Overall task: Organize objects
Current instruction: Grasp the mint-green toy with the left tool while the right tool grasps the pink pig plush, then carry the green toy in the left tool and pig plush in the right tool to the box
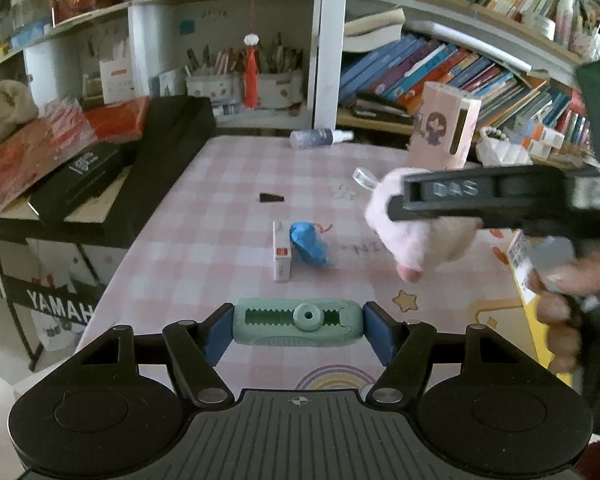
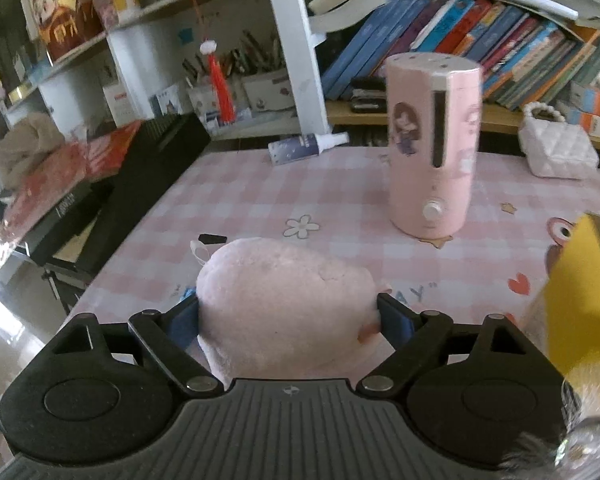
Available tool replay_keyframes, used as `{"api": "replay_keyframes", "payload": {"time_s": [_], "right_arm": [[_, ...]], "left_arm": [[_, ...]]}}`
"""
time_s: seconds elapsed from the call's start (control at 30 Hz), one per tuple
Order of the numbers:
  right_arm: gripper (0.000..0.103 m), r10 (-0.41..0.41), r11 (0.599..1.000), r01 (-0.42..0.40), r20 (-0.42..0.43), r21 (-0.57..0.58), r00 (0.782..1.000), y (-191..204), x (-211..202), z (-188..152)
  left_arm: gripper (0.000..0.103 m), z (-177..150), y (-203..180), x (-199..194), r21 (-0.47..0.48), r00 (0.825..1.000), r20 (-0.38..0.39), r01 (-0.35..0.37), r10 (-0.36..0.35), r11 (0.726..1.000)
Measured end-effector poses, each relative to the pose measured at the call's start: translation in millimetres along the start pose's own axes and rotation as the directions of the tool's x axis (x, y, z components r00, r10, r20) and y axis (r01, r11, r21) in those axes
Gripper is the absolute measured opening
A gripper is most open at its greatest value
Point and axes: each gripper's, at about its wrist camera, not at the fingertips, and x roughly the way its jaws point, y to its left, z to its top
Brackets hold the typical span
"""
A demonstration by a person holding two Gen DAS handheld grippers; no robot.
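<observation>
plush toy (image 2: 284,300) 1 | green case (image 1: 298,322) 1 | spray bottle (image 1: 320,138) 1 | humidifier (image 2: 434,148) 1

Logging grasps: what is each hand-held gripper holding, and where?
Left hand-held gripper clamps the green tool by its two short ends. Right hand-held gripper squeezes the pink plush toy across its sides.
</observation>
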Motion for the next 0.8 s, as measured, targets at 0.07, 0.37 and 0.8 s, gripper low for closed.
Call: {"api": "replay_keyframes", "payload": {"time_s": [0.07,0.37,0.8], "right_arm": [[0.088,-0.005,1.000,0.004,0.008,0.006,1.000,-1,-13,-3],[0.088,-0.035,0.999,0.036,0.027,-0.019,0.999,5,-59,-28],[0.088,-0.078,0.997,0.078,0.026,-0.014,0.997,31,-105,-70]], "left_arm": [[0.069,-1,2,-5,-0.001,1.000,0.014,0.004,-0.004,1.000],[0.069,-5,6,-31,0.023,0.997,0.068,0.036,-0.037,0.999],[0.069,-36,19,-67,0.054,0.993,0.073,0.093,-0.096,0.994]]}}
